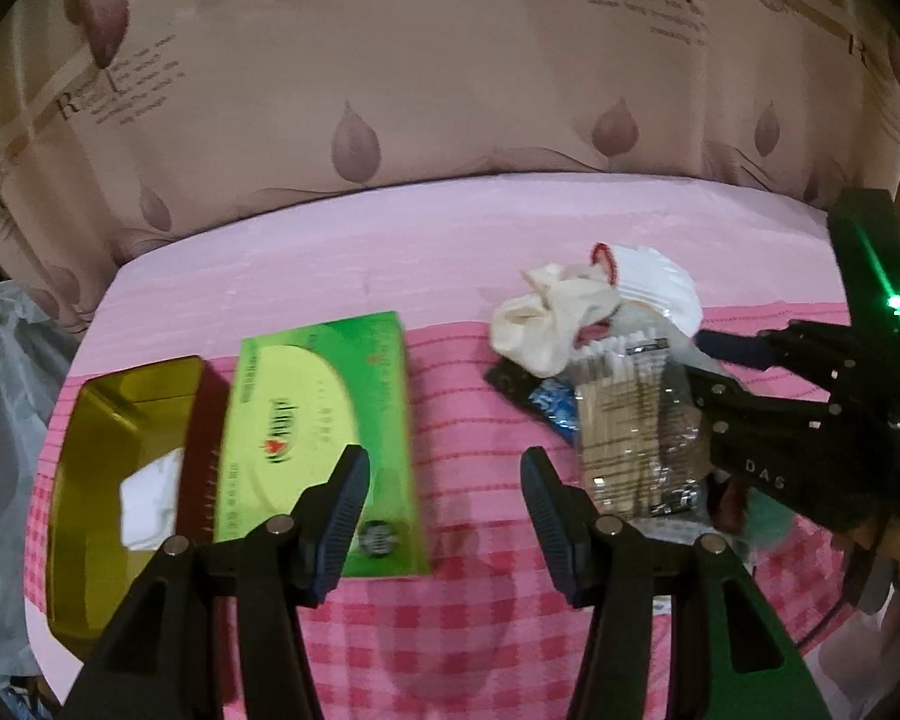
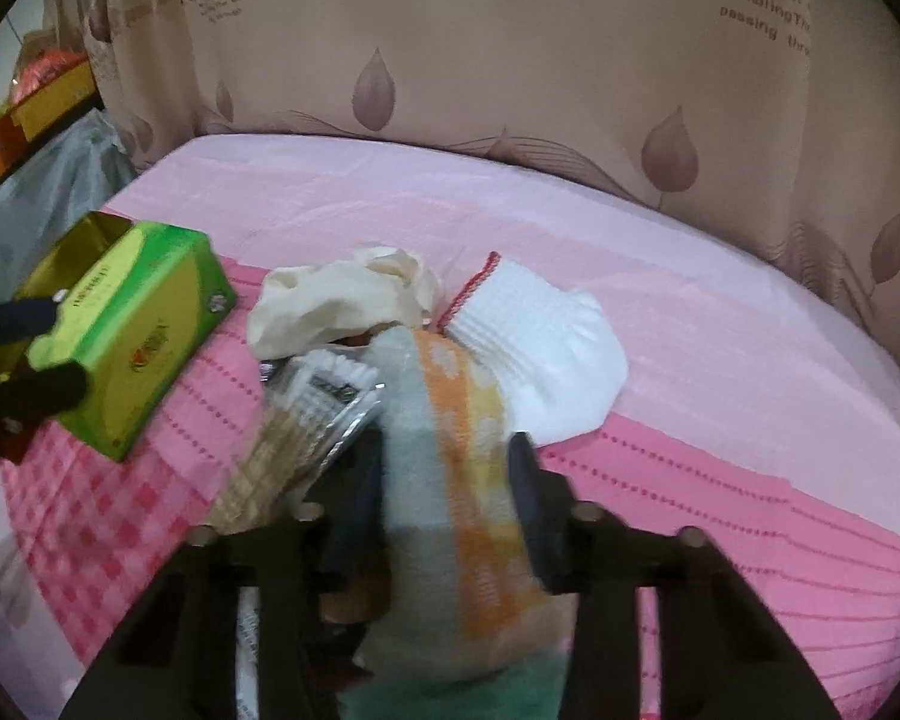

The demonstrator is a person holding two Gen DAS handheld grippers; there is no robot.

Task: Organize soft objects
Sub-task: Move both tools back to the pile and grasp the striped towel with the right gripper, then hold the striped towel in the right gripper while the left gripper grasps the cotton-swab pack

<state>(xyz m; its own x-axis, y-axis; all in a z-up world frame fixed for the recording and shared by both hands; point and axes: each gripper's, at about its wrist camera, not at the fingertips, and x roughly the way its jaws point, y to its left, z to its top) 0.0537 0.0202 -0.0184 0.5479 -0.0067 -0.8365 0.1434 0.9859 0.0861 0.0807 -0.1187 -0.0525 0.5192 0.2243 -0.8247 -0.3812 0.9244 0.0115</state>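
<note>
A pile of soft things lies on the pink table: a cream cloth point(image 1: 546, 318) point(image 2: 336, 300), a white knitted glove with a red cuff point(image 1: 654, 282) point(image 2: 534, 348) and a striped green, orange and yellow towel point(image 2: 456, 450). My right gripper point(image 2: 447, 480) is shut on the striped towel; it also shows in the left wrist view point(image 1: 750, 396). My left gripper point(image 1: 444, 516) is open and empty above the checked cloth, beside the green tissue box point(image 1: 324, 438) point(image 2: 132, 348).
A gold tin point(image 1: 120, 468) holding a white cloth stands left of the green box. A clear pack of cotton swabs point(image 1: 636, 420) point(image 2: 294, 432) and a dark blue packet point(image 1: 546, 402) lie in the pile. A patterned curtain point(image 1: 450, 72) hangs behind the table.
</note>
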